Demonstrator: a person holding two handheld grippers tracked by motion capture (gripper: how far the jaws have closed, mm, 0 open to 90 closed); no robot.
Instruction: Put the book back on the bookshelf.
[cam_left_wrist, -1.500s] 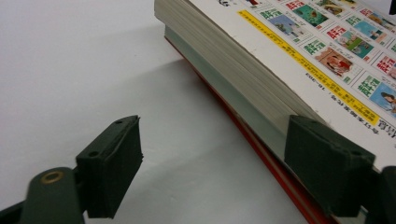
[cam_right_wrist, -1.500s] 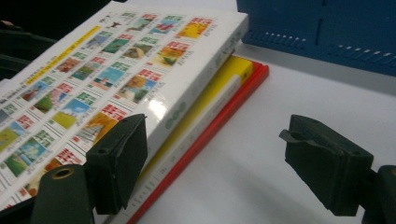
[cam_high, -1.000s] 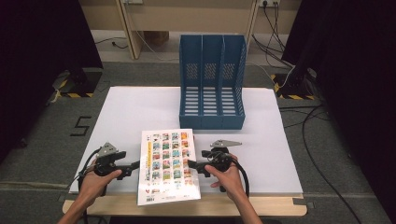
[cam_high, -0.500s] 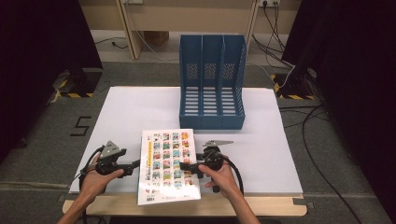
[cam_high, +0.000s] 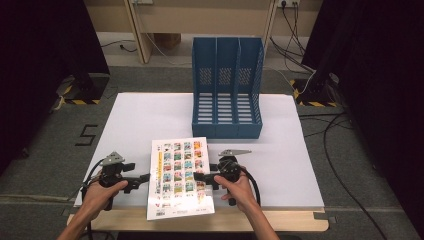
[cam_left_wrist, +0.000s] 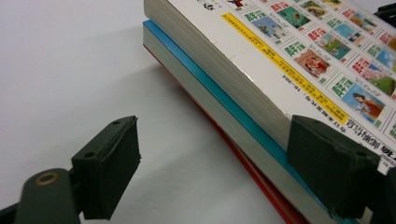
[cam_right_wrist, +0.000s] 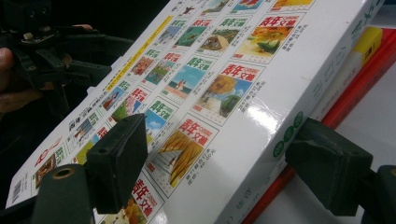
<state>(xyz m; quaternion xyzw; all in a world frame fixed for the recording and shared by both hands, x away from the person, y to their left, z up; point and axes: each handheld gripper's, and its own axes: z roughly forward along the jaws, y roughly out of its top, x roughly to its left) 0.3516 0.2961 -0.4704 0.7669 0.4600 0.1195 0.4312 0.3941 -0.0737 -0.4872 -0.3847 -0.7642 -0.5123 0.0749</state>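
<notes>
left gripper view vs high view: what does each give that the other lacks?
Left gripper view: under the top book, a blue-covered book and a red book; the left gripper, jaws apart and just been opening, stack edge by one pad. High view: blue file rack, left hand, right hand. Both: top book's picture-grid cover, white table.

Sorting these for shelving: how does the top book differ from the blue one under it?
The top book has a white cover printed with small coloured pictures; the blue book shows a plain blue cover edge. The top book looks thicker and is tilted, while the blue book lies flatter. Both sit stacked on the white table.
</notes>
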